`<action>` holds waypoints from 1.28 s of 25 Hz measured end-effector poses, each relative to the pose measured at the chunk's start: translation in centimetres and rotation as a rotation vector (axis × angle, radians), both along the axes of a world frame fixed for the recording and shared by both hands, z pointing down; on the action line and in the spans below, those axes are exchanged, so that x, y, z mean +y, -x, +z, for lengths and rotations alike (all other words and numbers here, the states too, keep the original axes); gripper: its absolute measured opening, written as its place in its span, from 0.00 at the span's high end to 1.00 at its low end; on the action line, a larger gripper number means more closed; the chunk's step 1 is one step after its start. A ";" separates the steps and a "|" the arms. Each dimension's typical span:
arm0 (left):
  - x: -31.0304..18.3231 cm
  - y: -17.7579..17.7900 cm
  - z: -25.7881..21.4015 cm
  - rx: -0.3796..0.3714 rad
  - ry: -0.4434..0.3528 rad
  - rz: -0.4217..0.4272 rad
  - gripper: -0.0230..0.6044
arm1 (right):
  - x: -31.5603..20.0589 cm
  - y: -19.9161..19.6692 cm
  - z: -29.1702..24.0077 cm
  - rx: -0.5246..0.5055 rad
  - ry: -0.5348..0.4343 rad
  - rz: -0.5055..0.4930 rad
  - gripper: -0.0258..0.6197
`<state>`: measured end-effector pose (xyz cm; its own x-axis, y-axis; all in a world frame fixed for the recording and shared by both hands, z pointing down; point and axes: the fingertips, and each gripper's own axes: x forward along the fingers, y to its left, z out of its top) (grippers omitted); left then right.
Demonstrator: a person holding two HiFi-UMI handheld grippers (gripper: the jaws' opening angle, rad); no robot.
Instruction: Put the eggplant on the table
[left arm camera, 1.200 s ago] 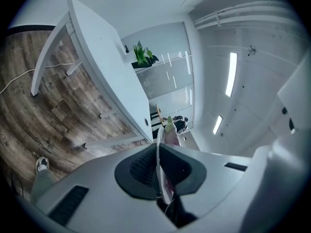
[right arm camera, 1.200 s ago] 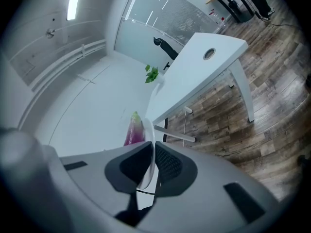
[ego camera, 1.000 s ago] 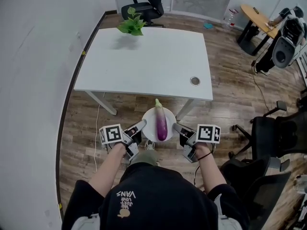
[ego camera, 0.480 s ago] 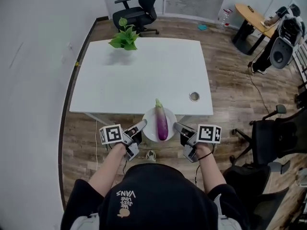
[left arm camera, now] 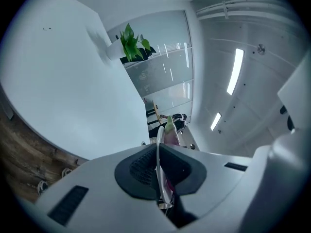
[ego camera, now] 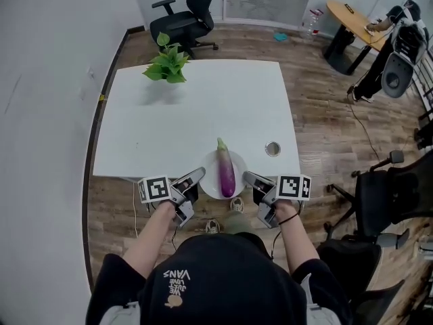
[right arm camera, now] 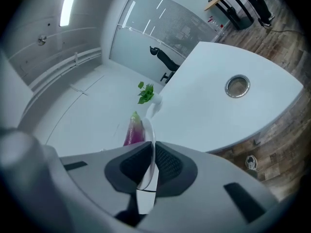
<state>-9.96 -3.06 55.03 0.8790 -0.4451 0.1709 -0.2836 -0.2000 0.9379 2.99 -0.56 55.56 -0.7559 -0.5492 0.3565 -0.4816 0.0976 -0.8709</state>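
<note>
A purple eggplant (ego camera: pixel 225 170) with a green stem lies on a white plate (ego camera: pixel 209 182). My left gripper (ego camera: pixel 197 175) is shut on the plate's left rim and my right gripper (ego camera: pixel 248 178) on its right rim. The plate is carried level, its far part over the near edge of the white table (ego camera: pixel 203 107). In the left gripper view the plate's rim (left arm camera: pixel 158 142) stands edge-on between the pads of the left gripper (left arm camera: pixel 158 171), the eggplant (left arm camera: pixel 170 129) beyond. In the right gripper view the right gripper (right arm camera: pixel 150 166) pinches the rim (right arm camera: pixel 149 136) beside the eggplant (right arm camera: pixel 133 130).
A potted plant (ego camera: pixel 166 66) stands at the table's far left corner. A round metal grommet (ego camera: pixel 272 148) sits in the tabletop near the right front edge. Office chairs (ego camera: pixel 183 15) stand beyond the table and at the right. A wall runs along the left.
Both grippers have carried the plate with the eggplant forward. It was short of the table over the floor; now its far part overlaps the table's near edge.
</note>
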 end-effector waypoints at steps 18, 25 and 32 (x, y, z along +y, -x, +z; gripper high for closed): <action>-12.1 -5.7 -0.3 0.016 -0.014 -0.122 0.92 | -13.6 -5.9 -0.6 0.021 -0.016 -0.125 0.91; -15.5 -6.8 0.3 0.006 -0.007 -0.151 0.92 | -17.2 -6.9 0.3 0.030 0.005 -0.159 0.91; -19.1 -6.5 0.9 0.012 -0.047 -0.139 0.92 | -20.3 -6.9 1.3 0.024 0.002 -0.126 0.90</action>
<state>-3.43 -22.14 55.97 0.8101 -0.5701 0.1369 -0.3003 -0.2029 0.9320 9.86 -20.82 56.81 -0.8099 -0.4496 0.3767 -0.4867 0.1568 -0.8594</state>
